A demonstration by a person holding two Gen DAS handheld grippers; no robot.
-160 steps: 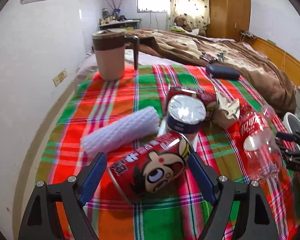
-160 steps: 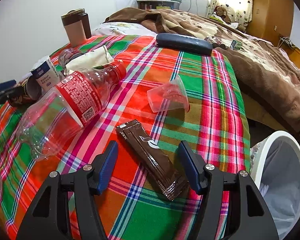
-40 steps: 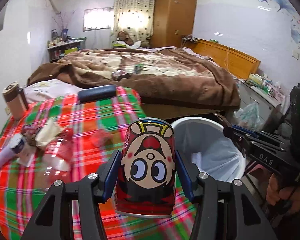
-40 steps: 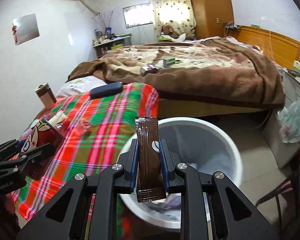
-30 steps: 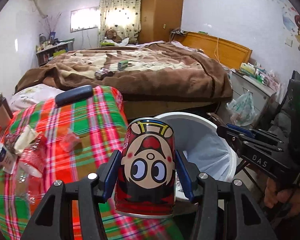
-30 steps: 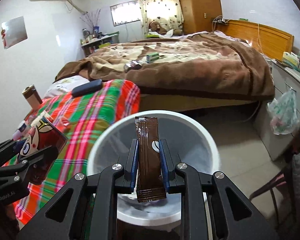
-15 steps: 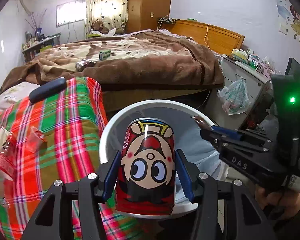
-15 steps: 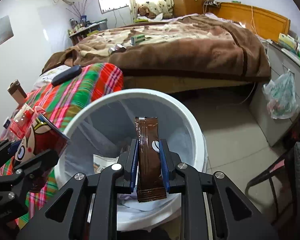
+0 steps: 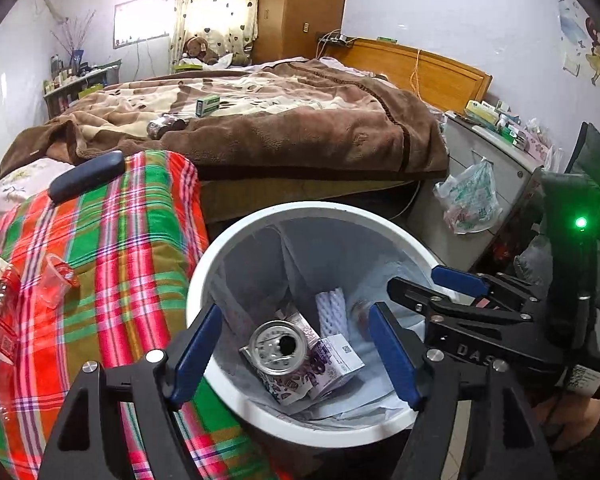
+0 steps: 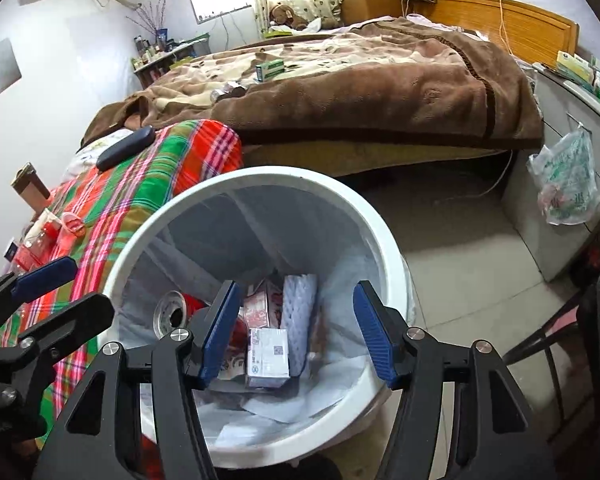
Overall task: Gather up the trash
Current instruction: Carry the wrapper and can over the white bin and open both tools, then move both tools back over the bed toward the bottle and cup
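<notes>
Left wrist view: both claws (image 9: 294, 354) (image 10: 296, 330) just spread, empty, above white bin (image 9: 236, 240) beside plaid bedspread (image 9: 112, 232).

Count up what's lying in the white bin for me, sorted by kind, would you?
Drink can: 1
Foam net sleeve: 1
Small boxes: 2
Brown sachet, blurred: 1
Total: 5 things I can tell apart in the bin; the crumpled paper underneath is too unclear to count.
</notes>
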